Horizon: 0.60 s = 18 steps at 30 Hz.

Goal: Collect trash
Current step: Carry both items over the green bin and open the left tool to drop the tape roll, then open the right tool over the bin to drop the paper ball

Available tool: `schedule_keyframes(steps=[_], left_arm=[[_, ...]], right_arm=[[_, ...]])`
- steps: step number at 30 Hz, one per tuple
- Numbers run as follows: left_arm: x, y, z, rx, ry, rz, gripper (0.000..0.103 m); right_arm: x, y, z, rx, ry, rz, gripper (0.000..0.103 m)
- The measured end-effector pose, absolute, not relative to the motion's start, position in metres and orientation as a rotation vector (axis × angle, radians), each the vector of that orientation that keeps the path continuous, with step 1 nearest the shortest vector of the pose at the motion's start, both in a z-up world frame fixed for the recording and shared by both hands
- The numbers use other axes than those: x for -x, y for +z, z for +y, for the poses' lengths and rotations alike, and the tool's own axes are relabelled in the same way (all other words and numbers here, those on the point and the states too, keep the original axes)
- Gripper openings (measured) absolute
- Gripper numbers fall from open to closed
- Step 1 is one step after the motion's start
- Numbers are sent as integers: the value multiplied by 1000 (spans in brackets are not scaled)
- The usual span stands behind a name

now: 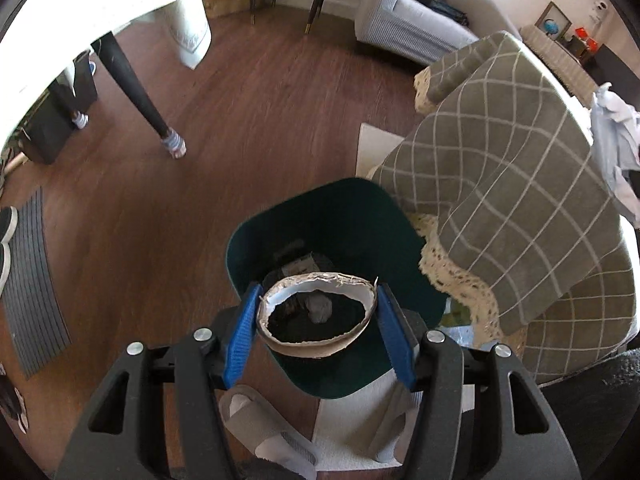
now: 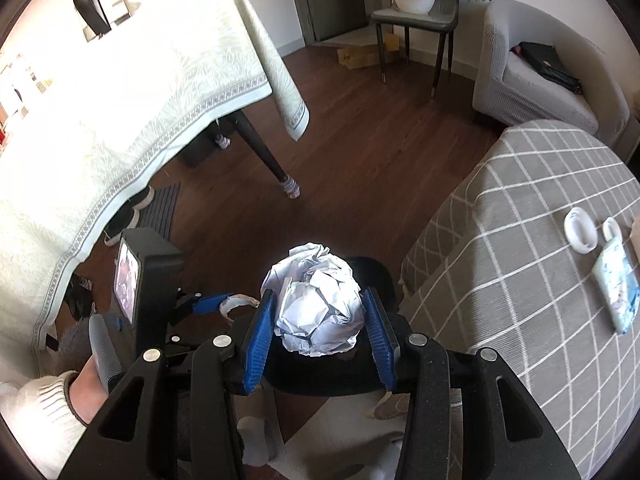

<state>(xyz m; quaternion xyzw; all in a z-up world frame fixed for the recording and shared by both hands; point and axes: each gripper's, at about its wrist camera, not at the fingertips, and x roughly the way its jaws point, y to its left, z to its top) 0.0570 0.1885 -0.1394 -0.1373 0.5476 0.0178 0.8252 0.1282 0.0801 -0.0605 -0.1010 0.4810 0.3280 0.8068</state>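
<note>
Low in frame, the left gripper (image 1: 316,320) clamps a torn paper cup (image 1: 317,314) above the green bin (image 1: 320,216); the right gripper (image 2: 318,316) pinches crumpled paper (image 2: 316,300). Releasing off-centre could scatter either onto the floor (image 1: 200,160).

Black hand-held gripper (image 2: 316,320), blue ribbed pads (image 2: 259,340), silver screws

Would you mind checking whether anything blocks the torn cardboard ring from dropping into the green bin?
Nothing visible does. The left gripper holds the cardboard ring right above the open bin; only earlier trash lies at its bottom.
</note>
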Motion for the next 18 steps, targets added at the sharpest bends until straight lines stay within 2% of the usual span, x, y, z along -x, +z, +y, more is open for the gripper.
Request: schedule_keyframes(steps=[4, 6, 10, 18], left_arm=[[-54, -149, 192, 313, 38, 1192, 62], [-52, -145, 194, 320, 34, 1180, 66], [-47, -130, 200, 314, 38, 1140, 66], [-31, -85, 214, 309, 64, 1014, 49]], right_arm=[[-125, -71, 90, 235, 699, 1051, 45], [-125, -77, 93, 243, 696, 1060, 45], [-125, -87, 98, 251, 692, 1074, 45], [-123, -106, 100, 244, 687, 1107, 45]])
